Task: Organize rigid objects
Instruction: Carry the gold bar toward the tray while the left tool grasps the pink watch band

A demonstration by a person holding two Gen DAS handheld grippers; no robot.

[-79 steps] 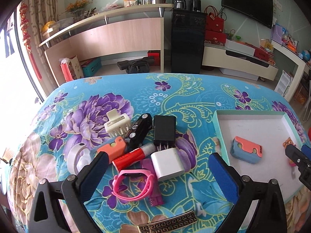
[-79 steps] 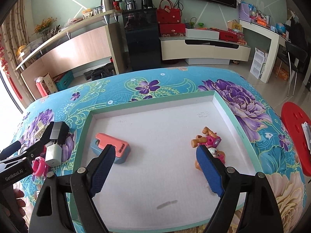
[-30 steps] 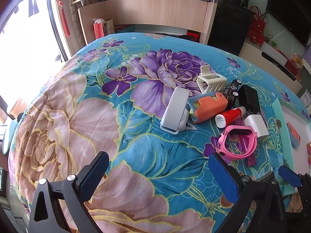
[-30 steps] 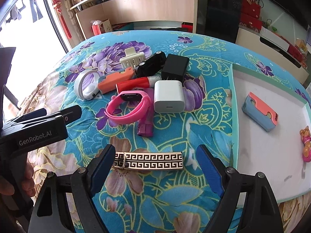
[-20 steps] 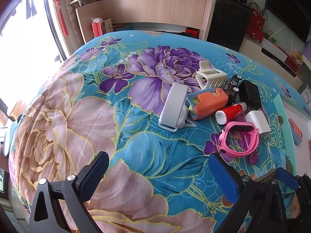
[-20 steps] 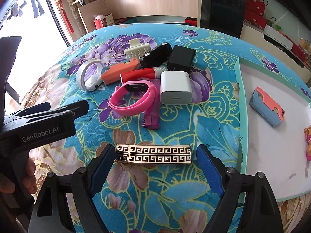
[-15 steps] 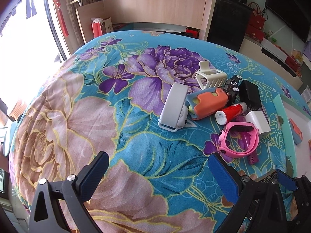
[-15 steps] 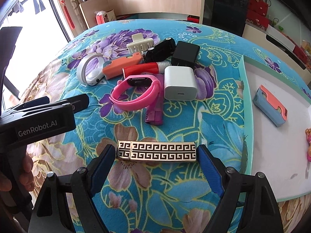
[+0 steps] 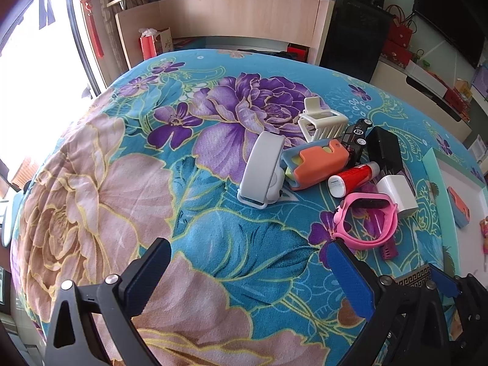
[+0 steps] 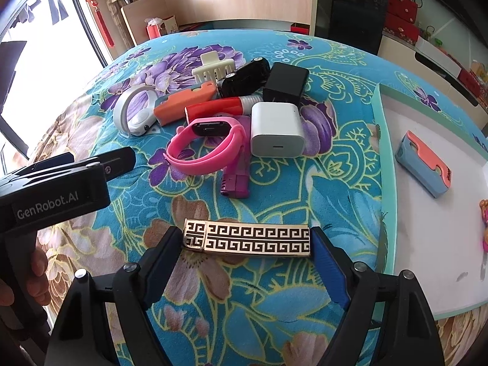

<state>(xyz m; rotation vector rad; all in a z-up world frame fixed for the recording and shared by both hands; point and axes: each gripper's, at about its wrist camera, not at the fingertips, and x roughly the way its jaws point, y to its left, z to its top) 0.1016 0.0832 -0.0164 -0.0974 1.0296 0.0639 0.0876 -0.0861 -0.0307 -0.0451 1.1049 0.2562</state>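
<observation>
In the left wrist view the left gripper (image 9: 247, 274) hangs released over a bare stretch of the floral cloth covering the table (image 9: 128, 183), nothing between its 2 blue pads, well short of the heap of small things toward the table's right edge: a grey strap device (image 9: 262, 167), an orange-and-blue case (image 9: 317, 164), a cream claw clip (image 9: 323, 123), a black toy car (image 9: 357, 137), a red tube (image 9: 352, 177), a black adapter (image 9: 384, 149), a white charger (image 9: 396, 195) and a pink wristband (image 9: 366, 222). The right gripper (image 9: 439, 280) shows at the lower right, with a corner of the gold key-pattern bar (image 9: 411, 276) beside it. In the right wrist view the right gripper (image 10: 245, 259) straddles the gold key-pattern bar (image 10: 247, 241), which lies flat near the table's near edge, left of the green-rimmed tray (image 10: 376, 140); the jaws stand wide, 1 pad at each short end, and whether the pads press yet I cannot tell. The bar looks thin, stiff and glossy, probably metal or plated, so likely light but slippery; held end to end it leaves little to bite on and may pivot or skid on the nap. A grip across its narrow width, near the middle, looks safer. The tray already holds 1 blue-and-coral case (image 10: 424, 164) and a small toy (image 10: 483, 225) at its right side.
</observation>
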